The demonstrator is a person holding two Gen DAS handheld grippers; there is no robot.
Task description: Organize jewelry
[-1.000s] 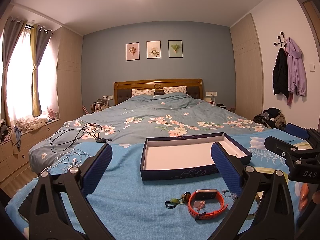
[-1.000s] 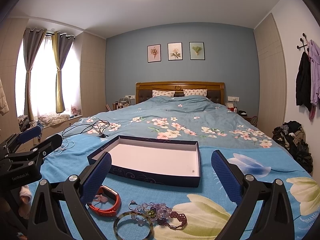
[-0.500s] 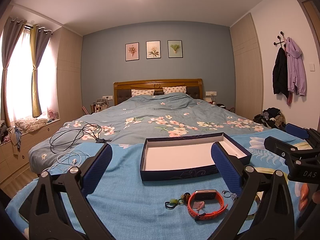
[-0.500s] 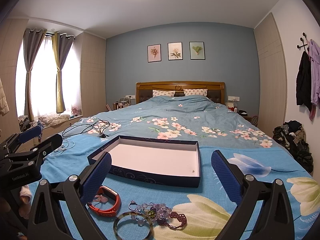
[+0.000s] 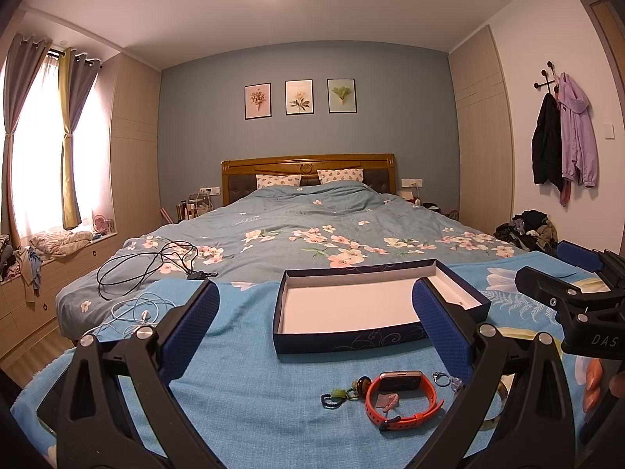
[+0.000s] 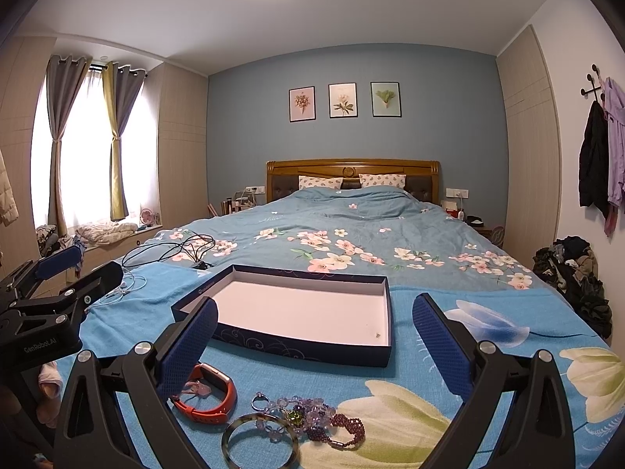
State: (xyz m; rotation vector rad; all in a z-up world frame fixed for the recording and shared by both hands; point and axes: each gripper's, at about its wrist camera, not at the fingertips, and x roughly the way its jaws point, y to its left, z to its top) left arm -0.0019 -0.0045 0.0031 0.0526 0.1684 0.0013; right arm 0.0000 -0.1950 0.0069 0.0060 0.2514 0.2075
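A dark blue box (image 5: 375, 339) with a white inside lies empty on the blue blanket; it also shows in the right wrist view (image 6: 308, 346). In front of it lie an orange smartwatch (image 5: 402, 396) (image 6: 211, 398), a green charm on a cord (image 5: 343, 391), a small ring (image 5: 439, 378) (image 6: 261, 400), a bangle (image 6: 259, 443) and beaded bracelets (image 6: 324, 422). My left gripper (image 5: 312, 324) is open and empty above the blanket. My right gripper (image 6: 312, 328) is open and empty above the jewelry.
Black cables (image 5: 148, 269) and white earphones (image 5: 134, 312) lie on the bed at left. The flowered duvet (image 5: 332, 230) stretches behind the box. Clothes are piled on the floor at right (image 6: 574, 273).
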